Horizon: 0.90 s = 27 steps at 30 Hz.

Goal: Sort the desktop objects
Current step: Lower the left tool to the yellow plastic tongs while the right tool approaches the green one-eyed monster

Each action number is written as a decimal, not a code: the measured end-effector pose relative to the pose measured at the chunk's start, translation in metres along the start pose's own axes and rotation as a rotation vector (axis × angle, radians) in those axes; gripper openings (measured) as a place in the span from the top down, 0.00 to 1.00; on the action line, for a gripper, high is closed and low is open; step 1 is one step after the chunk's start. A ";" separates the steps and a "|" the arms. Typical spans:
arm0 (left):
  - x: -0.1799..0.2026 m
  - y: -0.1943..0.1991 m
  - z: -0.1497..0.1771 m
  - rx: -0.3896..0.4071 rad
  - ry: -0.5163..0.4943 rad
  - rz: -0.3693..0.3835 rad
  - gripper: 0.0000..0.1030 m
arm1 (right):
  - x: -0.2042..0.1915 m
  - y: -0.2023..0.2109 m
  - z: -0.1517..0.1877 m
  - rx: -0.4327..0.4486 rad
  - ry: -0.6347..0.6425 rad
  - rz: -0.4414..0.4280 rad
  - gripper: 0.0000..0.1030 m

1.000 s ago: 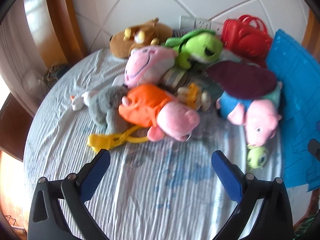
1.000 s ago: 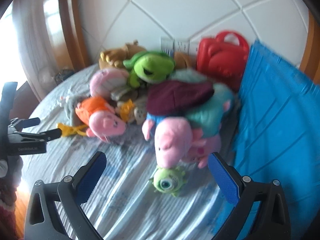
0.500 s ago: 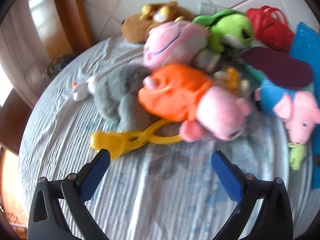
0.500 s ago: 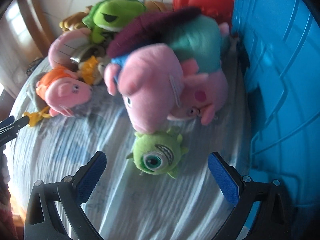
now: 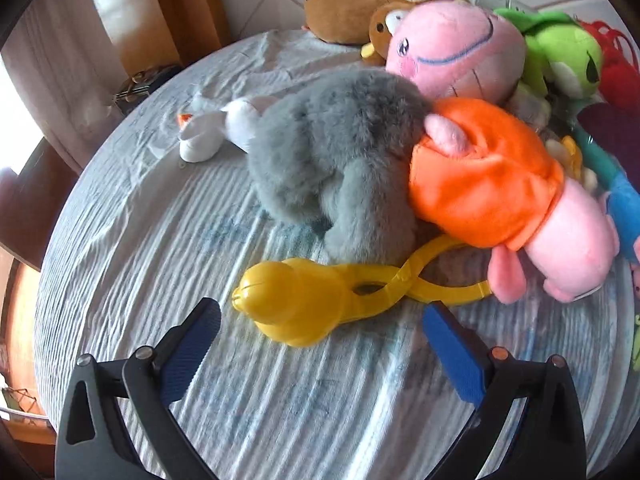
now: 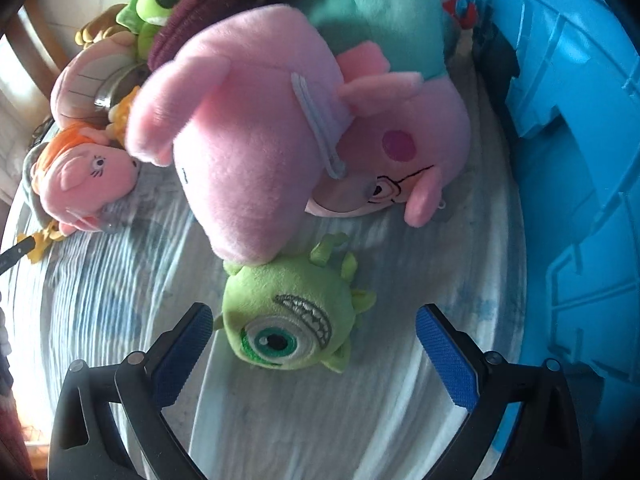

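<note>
Both tools much closer to pile vs 1 s ago. Left tool (image 5: 320, 334) now low over striped cloth, jaws wide open, holding nothing, framing round head of yellow clip toy (image 5: 316, 300), whose handles run under orange-shirt pig plush (image 5: 508, 204), beside grey plush (image 5: 336, 168). Right tool (image 6: 310, 338) likewise wide open and empty, with green one-eyed plush (image 6: 286, 320) between fingers, near left pad, apart from right. Big pink pig plush (image 6: 256, 136) touching its top. Blue crate (image 6: 580, 160) close on right, prob. the sorting bin. Looks like two grasps lined up, neither closed yet. Surface: round table (image 5: 160, 264) under wrinkled blue-white cloth; white tiled wall, wood frame behind.
</note>
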State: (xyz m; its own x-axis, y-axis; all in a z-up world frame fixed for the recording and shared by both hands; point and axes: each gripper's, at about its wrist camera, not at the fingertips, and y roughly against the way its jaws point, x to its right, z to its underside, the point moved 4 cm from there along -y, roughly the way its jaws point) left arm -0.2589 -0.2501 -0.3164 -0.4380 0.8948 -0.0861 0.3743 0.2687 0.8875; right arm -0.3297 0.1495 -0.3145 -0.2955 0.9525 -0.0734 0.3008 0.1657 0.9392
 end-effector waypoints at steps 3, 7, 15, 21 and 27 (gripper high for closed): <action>-0.003 -0.012 0.002 -0.028 0.028 0.000 0.00 | 0.001 -0.002 -0.001 -0.008 0.006 -0.004 0.00; -0.006 -0.016 -0.005 -0.027 0.110 0.041 0.06 | 0.002 -0.005 -0.003 -0.020 0.019 -0.012 0.01; 0.000 -0.014 -0.015 -0.043 0.140 0.064 0.06 | 0.010 -0.001 -0.006 -0.024 0.022 0.012 0.01; 0.006 -0.009 -0.020 -0.048 0.122 0.054 0.00 | 0.017 -0.002 -0.006 -0.043 0.025 0.001 0.00; -0.003 0.002 -0.021 -0.039 0.088 -0.032 0.00 | 0.021 0.003 -0.005 -0.052 0.042 -0.003 0.00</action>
State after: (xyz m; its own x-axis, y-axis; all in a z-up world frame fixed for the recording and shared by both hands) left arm -0.2738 -0.2594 -0.3045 -0.5199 0.8508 -0.0764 0.3277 0.2812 0.9020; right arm -0.3392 0.1687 -0.3118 -0.3342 0.9404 -0.0632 0.2525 0.1539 0.9553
